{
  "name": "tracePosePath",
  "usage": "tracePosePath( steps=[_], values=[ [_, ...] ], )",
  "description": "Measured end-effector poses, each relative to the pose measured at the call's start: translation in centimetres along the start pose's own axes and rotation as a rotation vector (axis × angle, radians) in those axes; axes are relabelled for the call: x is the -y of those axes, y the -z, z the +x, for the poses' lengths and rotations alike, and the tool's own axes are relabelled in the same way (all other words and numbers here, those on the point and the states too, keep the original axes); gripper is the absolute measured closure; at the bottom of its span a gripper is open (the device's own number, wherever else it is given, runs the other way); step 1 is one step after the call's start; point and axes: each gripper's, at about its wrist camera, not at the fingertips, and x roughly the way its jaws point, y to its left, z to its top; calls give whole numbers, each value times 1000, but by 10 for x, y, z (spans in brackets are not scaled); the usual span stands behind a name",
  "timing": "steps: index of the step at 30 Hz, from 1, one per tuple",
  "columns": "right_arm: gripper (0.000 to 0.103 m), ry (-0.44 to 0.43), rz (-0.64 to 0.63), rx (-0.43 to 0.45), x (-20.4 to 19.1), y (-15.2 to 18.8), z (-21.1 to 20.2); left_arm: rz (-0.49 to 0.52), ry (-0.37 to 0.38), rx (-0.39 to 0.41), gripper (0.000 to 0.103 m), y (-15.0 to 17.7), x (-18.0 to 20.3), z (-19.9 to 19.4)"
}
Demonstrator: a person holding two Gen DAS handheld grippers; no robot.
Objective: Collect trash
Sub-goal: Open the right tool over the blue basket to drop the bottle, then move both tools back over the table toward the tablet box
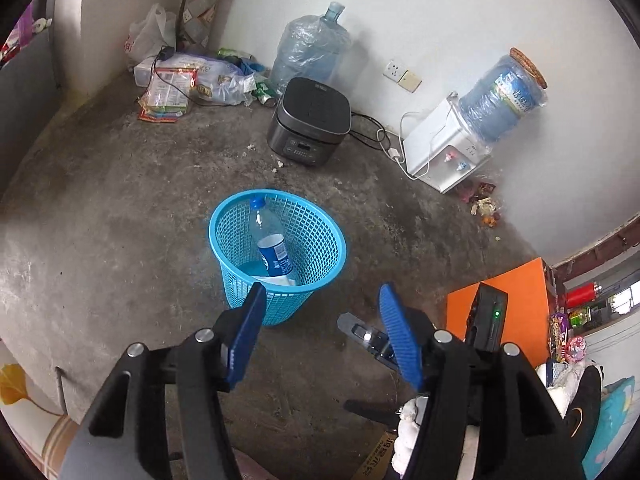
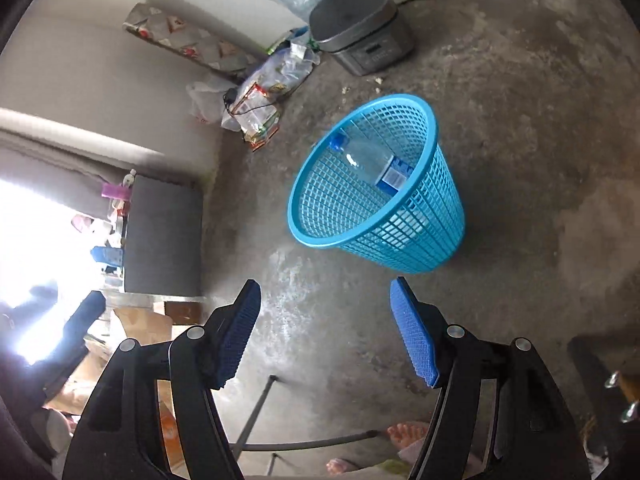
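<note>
Trash basket (image 1: 276,256), blue mesh plastic, stands on the concrete floor (image 1: 120,208) holding a clear plastic bottle (image 1: 270,240) with a blue cap, leaning toward 11 o'clock. Left gripper (image 1: 322,332) hangs at the basket's 6 o'clock, jaws apart and empty. Right gripper (image 2: 326,328) likewise spreads wide, gripping nothing. A grey rice cooker (image 1: 310,122) sits at 12 o'clock beyond the basket.

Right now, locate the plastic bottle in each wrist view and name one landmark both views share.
Left wrist: the plastic bottle stands inside the blue basket, centre frame, cap up.
Right wrist: the bottle lies inside the basket, right of centre, cap pointing left.
Shared landmark: the grey rice cooker beyond the basket.
</note>
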Motion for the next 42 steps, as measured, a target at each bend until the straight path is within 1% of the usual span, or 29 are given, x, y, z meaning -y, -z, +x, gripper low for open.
tracePosePath(
  steps=[4,7,10,11,12,14,16,19,21,23,25,27,30,32,37,39,42],
  values=[
    [39,35,-124,66,-19,16,-23,38,-8,64,42,16,9,-44],
    [39,63,-209,121,-34,29,-44,63,-13,115,38,29,16,-80],
    [37,89,-305,200,-54,47,-72,75,-13,174,35,44,20,-120],
    [35,97,-341,233,-64,55,-83,88,-13,199,31,50,21,-134],
    [32,100,-379,265,-72,63,-94,105,-18,231,26,57,22,-150],
    [27,98,-459,328,-91,80,-113,137,-36,297,19,73,23,-181],
    [21,83,-542,392,-106,96,-130,156,-60,359,16,92,23,-212],
    [10,57,-673,487,-130,123,-151,152,-94,440,10,123,17,-258],
    [8,35,-755,557,-144,141,-163,135,-121,494,6,147,10,-286],
    [8,2,-830,586,-158,159,-171,108,-155,534,6,173,2,-311],
    [8,-39,-898,581,-172,175,-177,79,-195,565,6,199,-7,-334],
    [8,-87,-937,566,-181,191,-179,47,-238,581,6,226,-21,-353],
    [8,-175,-975,468,-191,210,-171,-17,-311,587,6,269,-41,-374],
    [8,-217,-996,394,-199,223,-163,-68,-356,583,6,298,-55,-382],
    [8,-275,-1054,265,-218,252,-147,-186,-442,568,6,363,-87,-390],
    [8,-291,-1064,229,-224,260,-144,-231,-460,557,6,384,-97,-387],
    [8,-302,-1057,175,-230,269,-140,-304,-472,540,6,406,-111,-384]
  ],
)
